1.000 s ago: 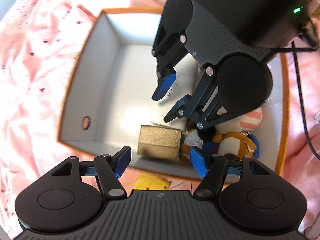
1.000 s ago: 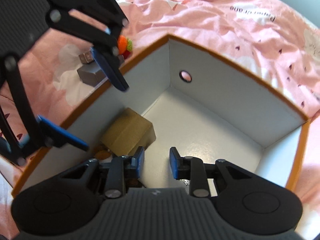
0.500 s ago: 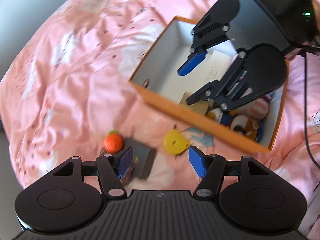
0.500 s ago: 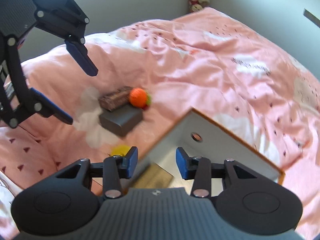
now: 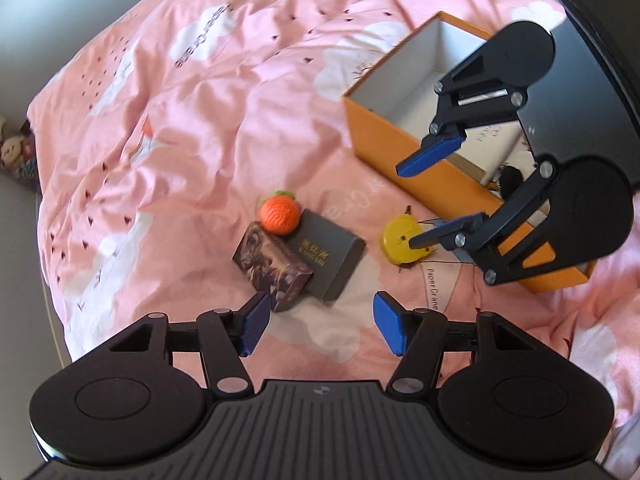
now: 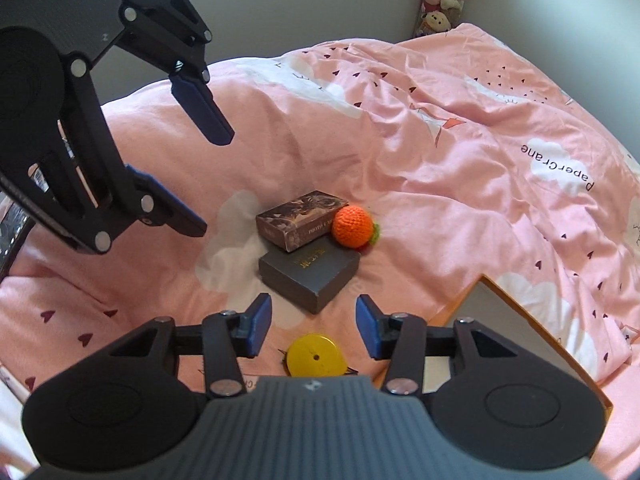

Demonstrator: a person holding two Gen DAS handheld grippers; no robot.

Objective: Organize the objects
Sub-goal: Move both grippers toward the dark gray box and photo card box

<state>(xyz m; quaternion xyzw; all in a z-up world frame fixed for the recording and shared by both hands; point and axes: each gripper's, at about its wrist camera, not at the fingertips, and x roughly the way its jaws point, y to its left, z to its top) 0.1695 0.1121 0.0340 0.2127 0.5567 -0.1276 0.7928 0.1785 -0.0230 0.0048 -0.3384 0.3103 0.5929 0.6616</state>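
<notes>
- Your left gripper [image 5: 318,326] hangs over the pink printed bedcover [image 5: 208,92] with its jaws wide and nothing between them; they have just been closing a little.
- Your right gripper [image 6: 308,326] stands at a moderate gap, also empty; its jaws have just been opening.
- The patterned brown card box [image 5: 272,266] lies just ahead of your left gripper's left pad, touching the dark grey flat box [image 5: 330,258], whose long axis runs diagonally away to the right.
- The orange crocheted ball [image 5: 279,213] rests against both boxes, beyond them.
- The yellow round disc [image 6: 316,356] lies directly below your right gripper, between its pads.
- The orange-walled open carton [image 5: 394,148] sits ahead and to the right of your left gripper.
- Judgement: the left hand is nearer the boxes, the right nearer the disc.
</notes>
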